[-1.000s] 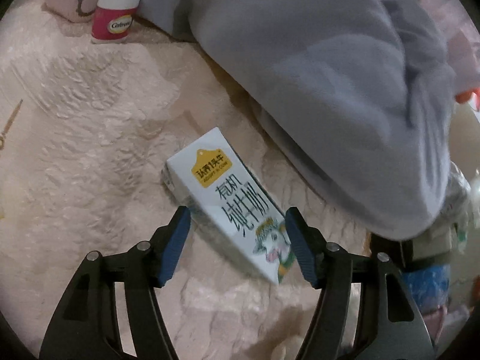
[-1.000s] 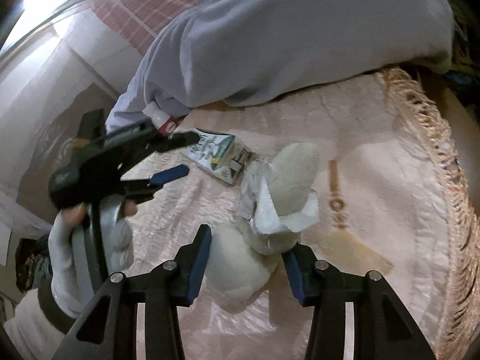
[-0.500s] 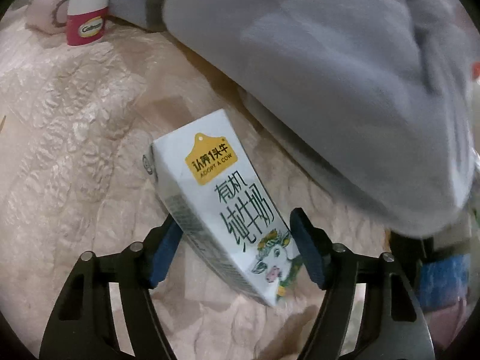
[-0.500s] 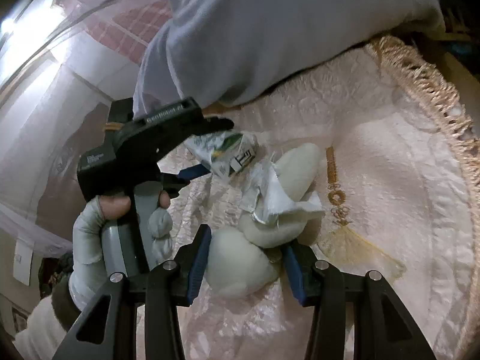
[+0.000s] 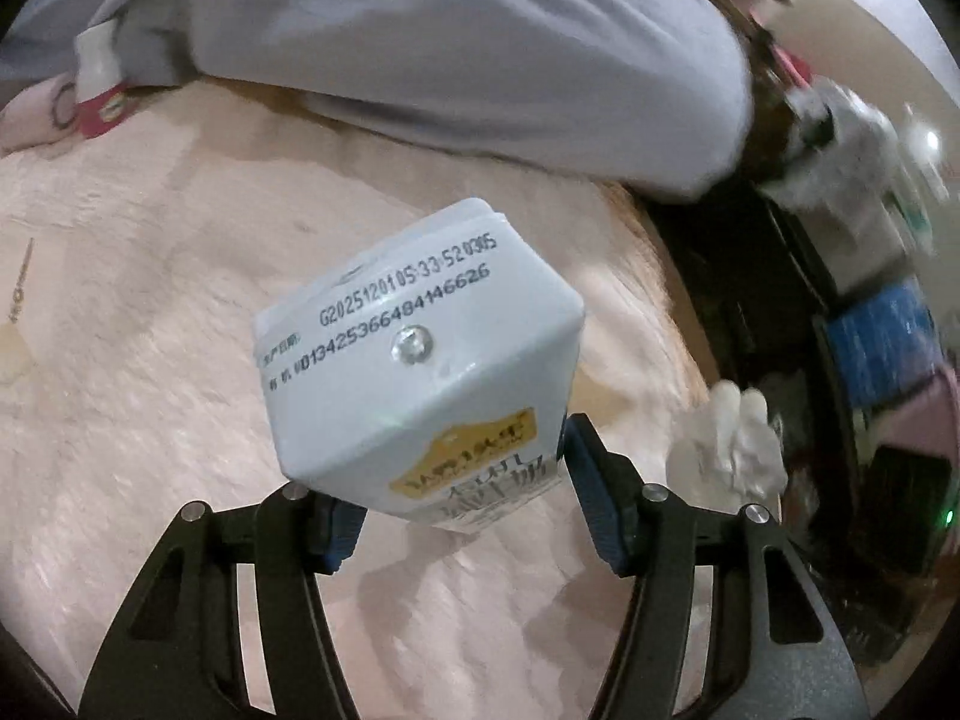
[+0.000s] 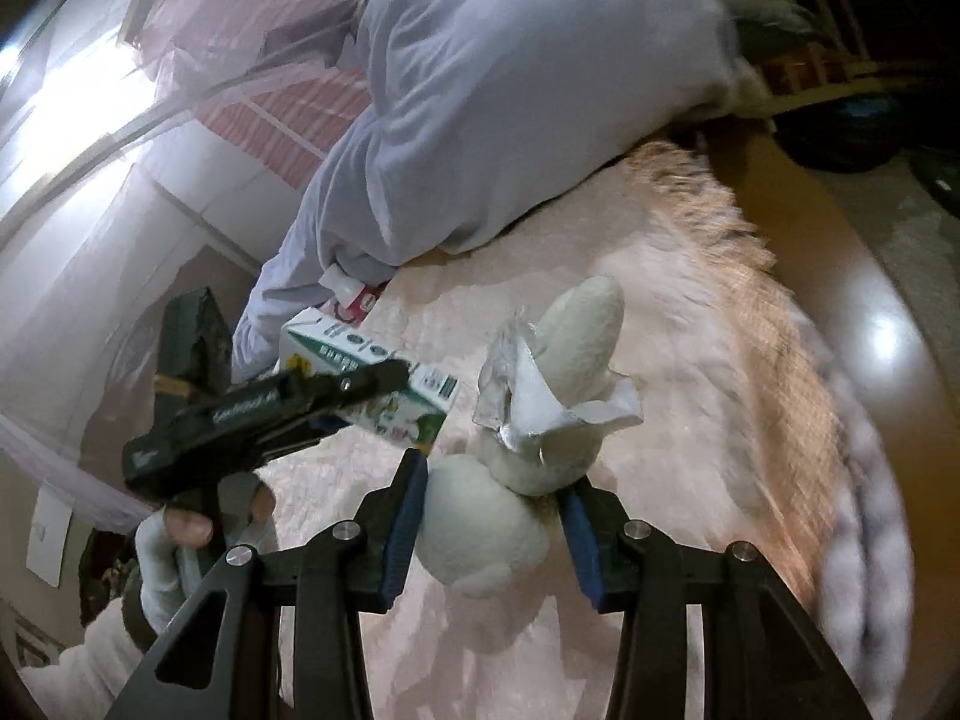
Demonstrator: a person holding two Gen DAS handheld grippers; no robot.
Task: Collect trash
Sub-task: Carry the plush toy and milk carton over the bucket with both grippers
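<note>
1. White milk carton (image 5: 420,372) sits clamped in the left gripper (image 5: 462,510); its jaws have just been closing, blue pads (image 5: 591,504) pressing both sides. Carton is off the bed, top face w/ printed date codes and foil straw seal turned toward the camera.
2. From the right wrist view the same carton (image 6: 366,384) sticks out past the left gripper (image 6: 360,402), green-and-white side showing, above the bedspread. A gloved hand (image 6: 198,534) grips that tool's handle.
3. Right gripper (image 6: 489,504) is clenched on a cream plush toy (image 6: 510,498): pads squeeze its round lower part, long upper part pointing away. Crumpled silvery wrapper (image 6: 540,402) rests on the toy's middle; can't tell if it's pinched too.
4. Pink textured bedspread (image 5: 150,360) covers the bed, fringe along its far edge (image 6: 720,228).
5. Grey quilt (image 5: 480,42) is heaped at the far side. Red-and-white bottle (image 5: 99,90) lies at its edge, partly tucked under.
6. Bg right of the bed is blurred clutter, not readable.
</note>
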